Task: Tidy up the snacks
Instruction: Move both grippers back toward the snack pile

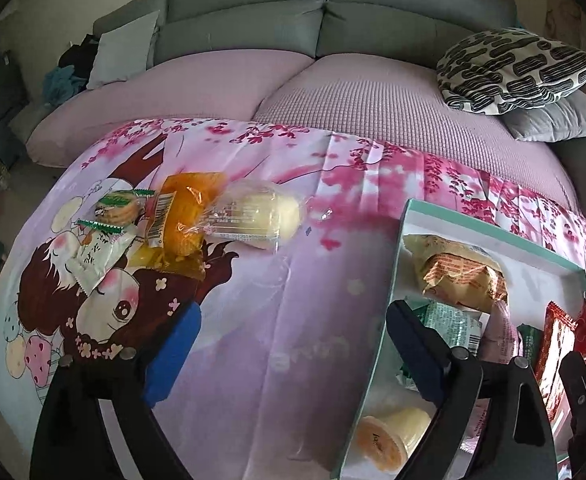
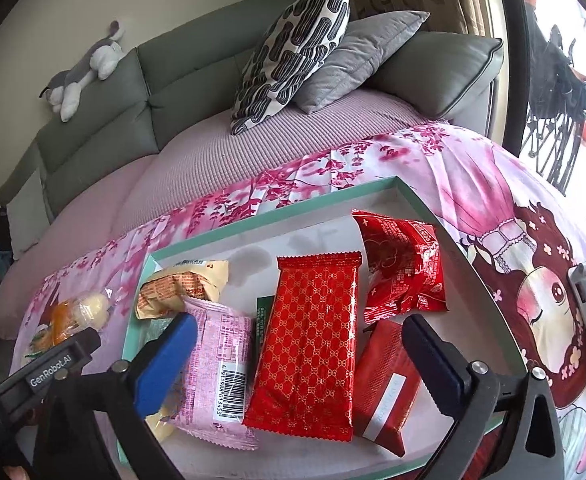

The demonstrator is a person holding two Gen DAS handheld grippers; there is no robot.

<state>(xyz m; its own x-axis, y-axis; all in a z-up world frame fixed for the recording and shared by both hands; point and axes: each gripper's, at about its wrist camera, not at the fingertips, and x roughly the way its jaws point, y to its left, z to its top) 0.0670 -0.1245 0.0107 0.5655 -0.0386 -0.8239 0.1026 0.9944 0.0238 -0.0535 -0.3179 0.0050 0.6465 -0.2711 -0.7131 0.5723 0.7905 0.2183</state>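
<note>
On the pink floral cloth (image 2: 473,184) the shallow teal-rimmed cardboard tray (image 2: 293,202) lies right, holding the long red patterned wrapper (image 2: 309,344); the loose pile of wrapped snacks (image 1: 165,220) lies left, apart from it.

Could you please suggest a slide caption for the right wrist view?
Open right gripper poised over a mint-rimmed white tray holding a red patterned foil packet and pink wrapped snack.

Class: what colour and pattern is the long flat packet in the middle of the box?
Red packet with gold lattice pattern; right wrist view.
</note>
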